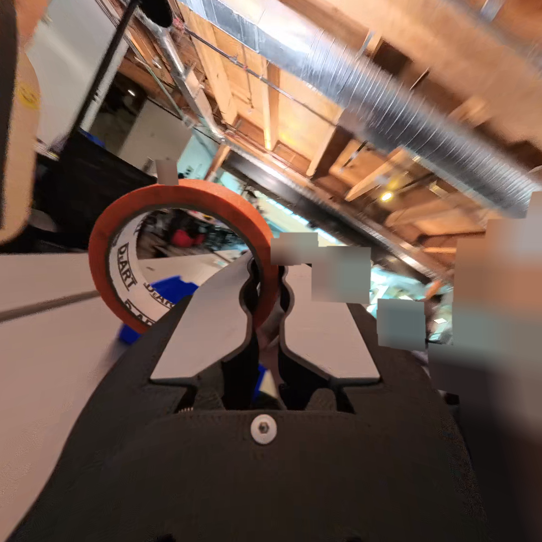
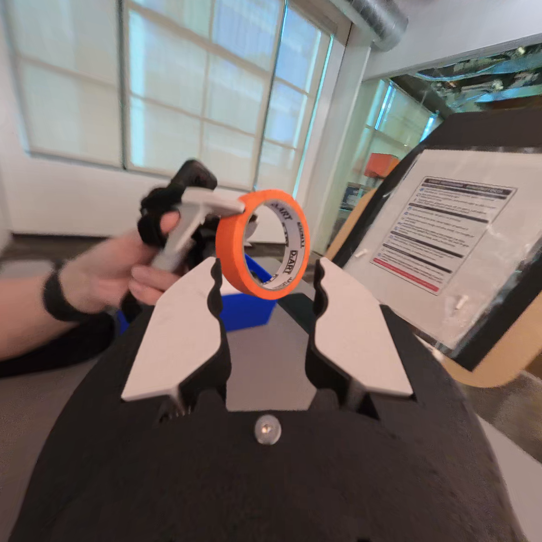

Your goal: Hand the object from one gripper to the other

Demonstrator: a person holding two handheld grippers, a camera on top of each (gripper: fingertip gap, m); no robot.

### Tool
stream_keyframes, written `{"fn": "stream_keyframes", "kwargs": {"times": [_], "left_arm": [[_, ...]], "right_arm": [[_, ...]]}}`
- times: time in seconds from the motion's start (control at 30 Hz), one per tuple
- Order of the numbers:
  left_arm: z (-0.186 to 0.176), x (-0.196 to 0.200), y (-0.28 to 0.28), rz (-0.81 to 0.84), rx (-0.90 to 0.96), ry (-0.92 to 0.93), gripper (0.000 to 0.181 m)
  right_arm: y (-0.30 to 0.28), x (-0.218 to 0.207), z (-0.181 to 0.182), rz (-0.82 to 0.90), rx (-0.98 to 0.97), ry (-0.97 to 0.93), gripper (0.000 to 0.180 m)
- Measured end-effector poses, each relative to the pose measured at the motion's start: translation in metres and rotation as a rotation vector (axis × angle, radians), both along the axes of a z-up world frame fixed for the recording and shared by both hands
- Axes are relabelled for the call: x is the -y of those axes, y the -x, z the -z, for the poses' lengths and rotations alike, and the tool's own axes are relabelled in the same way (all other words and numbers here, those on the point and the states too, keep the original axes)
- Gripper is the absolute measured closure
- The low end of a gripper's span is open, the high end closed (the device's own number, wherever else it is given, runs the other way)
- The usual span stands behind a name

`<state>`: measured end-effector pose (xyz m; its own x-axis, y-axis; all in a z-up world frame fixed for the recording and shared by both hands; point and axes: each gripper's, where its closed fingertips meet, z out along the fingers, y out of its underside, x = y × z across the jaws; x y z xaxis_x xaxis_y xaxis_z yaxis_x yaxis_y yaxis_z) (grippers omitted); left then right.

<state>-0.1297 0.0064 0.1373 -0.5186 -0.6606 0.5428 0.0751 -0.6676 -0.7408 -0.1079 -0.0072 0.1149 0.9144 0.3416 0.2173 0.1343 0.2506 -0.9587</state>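
An orange roll of tape [image 1: 187,193] with a white printed core is held up in the air. My left gripper [image 1: 268,281] is shut on the roll's right wall, one finger inside the ring and one outside. In the right wrist view the roll [image 2: 228,249] hangs on edge just beyond my right gripper [image 2: 267,269], which is open and empty, its fingertips on either side of the roll's lower part without touching it. The left gripper [image 2: 245,215] shows there too, clamping the roll's upper left rim, held by a person's hand [image 2: 111,269].
A blue bin [image 2: 249,311] sits on the grey table [image 1: 44,366] below the roll. A black-framed board with a laminated sheet [image 2: 440,234] leans at the right. Large windows [image 2: 176,88] are behind. A silver duct [image 1: 381,102] runs along the wooden ceiling. My right fingertips sit around 4 centimeters from my left ones.
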Motion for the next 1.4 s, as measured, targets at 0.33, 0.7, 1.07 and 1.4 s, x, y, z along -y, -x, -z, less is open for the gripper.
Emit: {"fn": "stream_keyframes", "kwargs": {"times": [0.33,0.7,1.07,1.4], "left_arm": [[-0.007,0.013,0.001,0.249,0.062,0.394,0.171],[0.012,0.003,-0.004,0.014,-0.099,-0.227,0.146],[0.076,0.020,-0.025,-0.356,-0.265,-1.270,0.115],[0.106,0.084,0.000,0.202,-0.236,-1.152,0.152]], "right_arm": [[0.022,-0.009,0.025,0.396,0.533,-0.184,0.150],[-0.017,0.002,0.016,0.073,0.159,0.212,0.150],[0.007,0.035,0.059,-0.382,-0.026,0.698,0.150],[0.023,0.072,0.085,-0.488,0.361,0.716,0.150]]}}
